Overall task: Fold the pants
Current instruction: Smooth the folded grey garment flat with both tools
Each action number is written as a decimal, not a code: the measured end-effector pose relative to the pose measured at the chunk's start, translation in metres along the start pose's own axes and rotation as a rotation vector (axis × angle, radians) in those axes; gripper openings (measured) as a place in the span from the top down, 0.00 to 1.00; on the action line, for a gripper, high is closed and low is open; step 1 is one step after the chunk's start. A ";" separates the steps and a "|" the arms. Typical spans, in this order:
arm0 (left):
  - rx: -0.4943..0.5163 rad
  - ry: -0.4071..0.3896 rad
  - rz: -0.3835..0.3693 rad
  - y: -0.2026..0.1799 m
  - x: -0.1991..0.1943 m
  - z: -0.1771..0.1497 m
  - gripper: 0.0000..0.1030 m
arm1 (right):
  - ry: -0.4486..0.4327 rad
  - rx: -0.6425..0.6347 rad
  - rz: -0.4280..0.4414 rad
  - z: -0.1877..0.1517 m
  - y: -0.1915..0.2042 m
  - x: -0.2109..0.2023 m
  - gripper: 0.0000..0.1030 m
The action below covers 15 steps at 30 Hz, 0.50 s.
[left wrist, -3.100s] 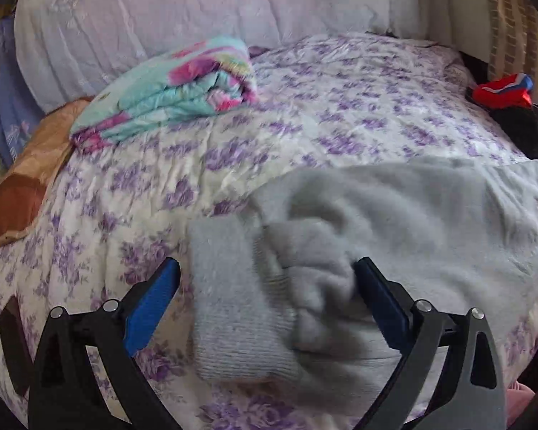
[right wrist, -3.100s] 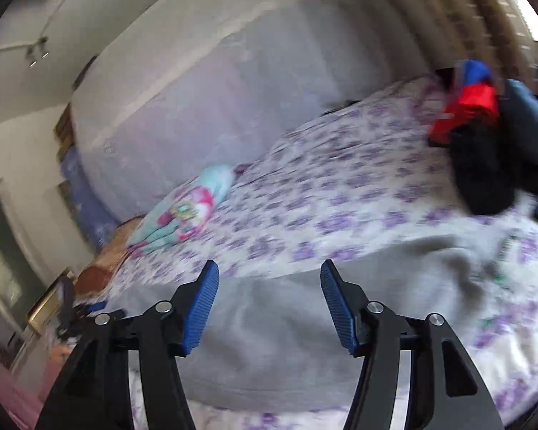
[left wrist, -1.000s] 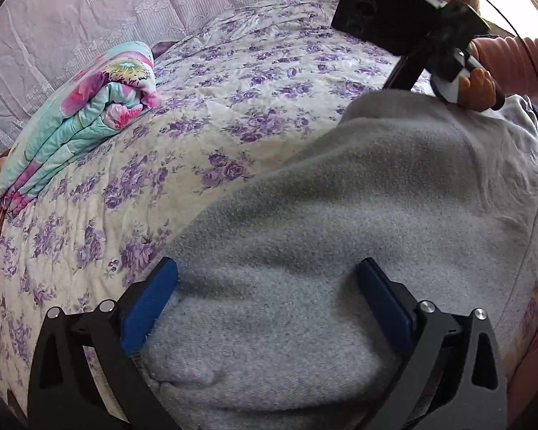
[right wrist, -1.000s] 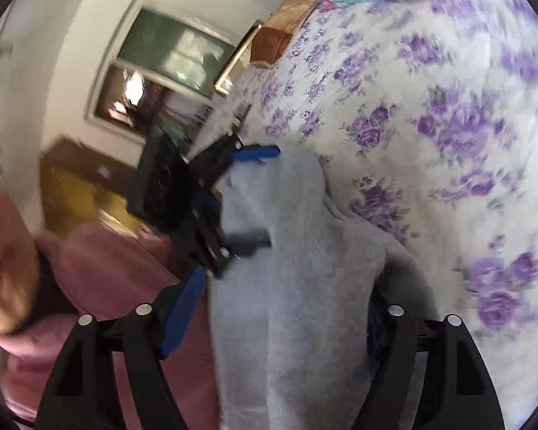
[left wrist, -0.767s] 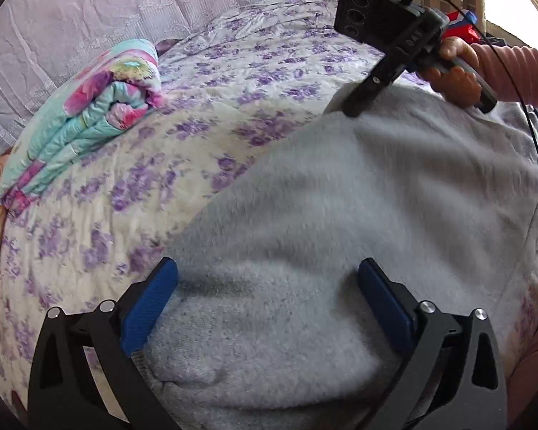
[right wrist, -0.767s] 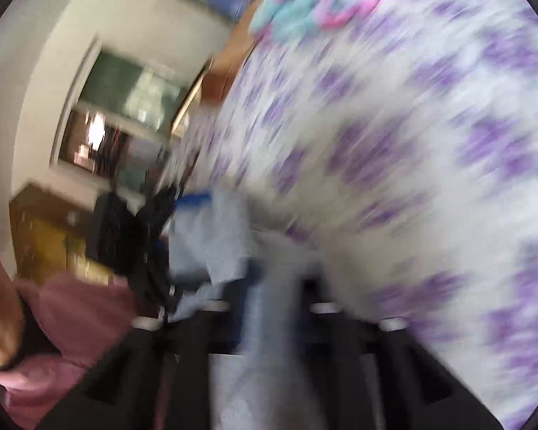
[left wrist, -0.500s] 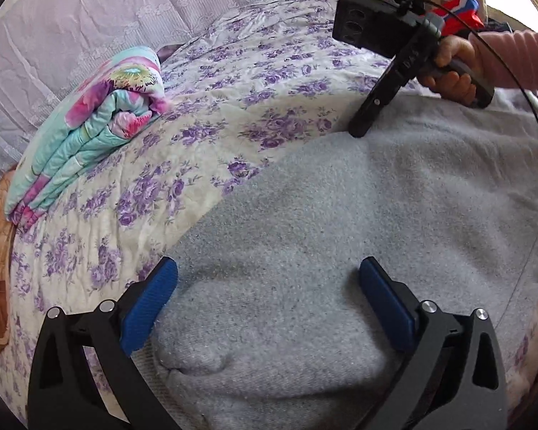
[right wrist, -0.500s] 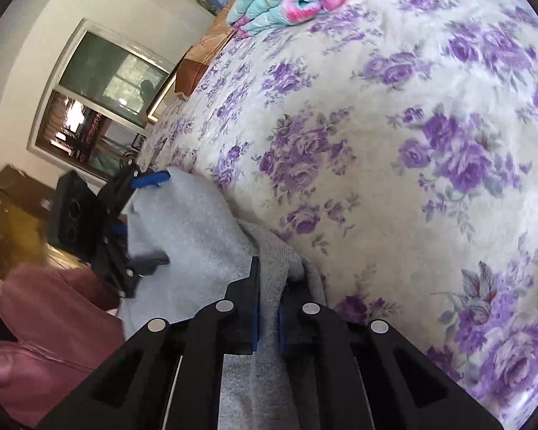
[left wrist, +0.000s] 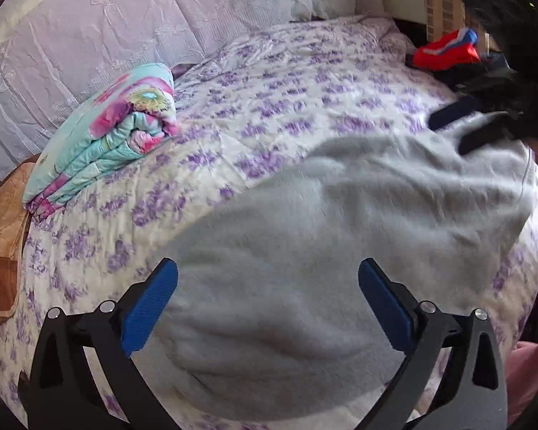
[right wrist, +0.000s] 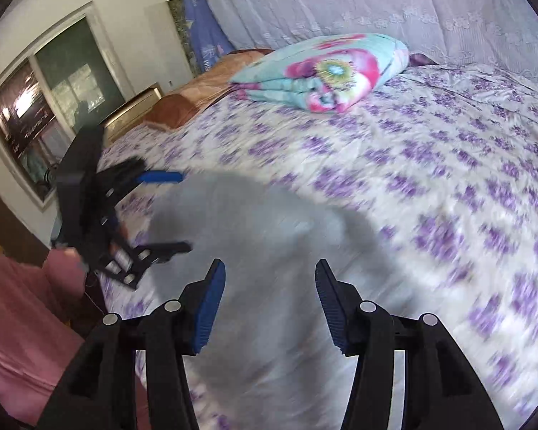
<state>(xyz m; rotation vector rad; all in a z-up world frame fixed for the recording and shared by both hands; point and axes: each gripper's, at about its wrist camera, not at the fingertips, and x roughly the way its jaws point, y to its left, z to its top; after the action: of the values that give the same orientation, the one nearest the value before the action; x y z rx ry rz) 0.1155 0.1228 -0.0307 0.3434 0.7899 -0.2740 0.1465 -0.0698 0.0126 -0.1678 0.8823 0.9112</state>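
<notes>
The grey fleece pants (left wrist: 340, 236) lie folded in a broad band across the near part of the flowered bed. My left gripper (left wrist: 269, 283) is open and empty above their near left end. My right gripper (right wrist: 269, 286) is open and empty above the other end of the pants (right wrist: 254, 268). The right gripper also shows in the left wrist view (left wrist: 466, 125), open over the far right end. The left gripper shows in the right wrist view (right wrist: 175, 211), open at the pants' far edge.
A folded turquoise and pink quilt (left wrist: 104, 132) lies at the back left of the bed (left wrist: 305, 82). A red and blue garment (left wrist: 444, 50) and dark clothes sit at the back right. A brown pillow (left wrist: 3, 233) lies at the left edge. A pale padded headboard (left wrist: 125, 18) stands behind.
My right gripper, shut on the pants' edge half a second ago, has opened and let go. It has lifted and swung round. My left gripper stays open and has risen slightly.
</notes>
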 end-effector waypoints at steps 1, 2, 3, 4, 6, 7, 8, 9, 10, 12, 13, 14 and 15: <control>0.001 0.032 0.017 -0.004 0.008 -0.009 0.04 | 0.018 -0.029 -0.042 -0.015 0.016 0.008 0.50; 0.003 0.062 0.039 -0.006 0.017 -0.018 0.04 | 0.048 -0.046 -0.097 -0.035 0.022 0.016 0.50; 0.016 0.067 0.056 -0.007 0.024 -0.029 0.04 | 0.092 -0.069 -0.189 -0.057 0.024 0.025 0.50; 0.023 0.045 0.057 -0.008 0.026 -0.036 0.04 | 0.108 -0.079 -0.228 -0.077 0.022 0.030 0.42; 0.026 0.028 0.071 -0.011 0.024 -0.039 0.04 | 0.021 -0.043 -0.201 -0.102 0.013 0.015 0.40; 0.024 0.041 0.081 -0.012 0.022 -0.036 0.04 | 0.022 0.008 -0.191 -0.102 0.006 0.006 0.41; 0.018 0.052 0.088 -0.012 0.021 -0.033 0.04 | 0.006 0.066 -0.194 -0.097 0.001 -0.006 0.41; 0.007 0.065 0.093 -0.011 0.020 -0.030 0.04 | -0.035 0.107 -0.206 -0.091 -0.003 -0.018 0.40; -0.006 0.068 0.096 -0.012 0.015 -0.026 0.04 | -0.108 0.140 -0.223 -0.085 -0.009 -0.031 0.39; -0.017 0.007 0.074 -0.018 0.001 -0.014 0.04 | -0.216 0.183 -0.250 -0.073 -0.020 -0.044 0.39; -0.025 -0.027 0.057 -0.023 -0.005 -0.009 0.04 | -0.243 0.208 -0.264 -0.067 -0.028 -0.043 0.39; -0.035 -0.062 0.031 -0.029 -0.010 -0.001 0.04 | -0.253 0.234 -0.261 -0.061 -0.036 -0.037 0.39; -0.043 -0.080 0.010 -0.035 -0.010 0.005 0.04 | -0.252 0.267 -0.240 -0.055 -0.046 -0.027 0.39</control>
<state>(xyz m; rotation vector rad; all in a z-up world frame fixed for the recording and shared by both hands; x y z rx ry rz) 0.0995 0.0905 -0.0273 0.2939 0.7145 -0.2593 0.1399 -0.1415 -0.0141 0.0705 0.7221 0.5695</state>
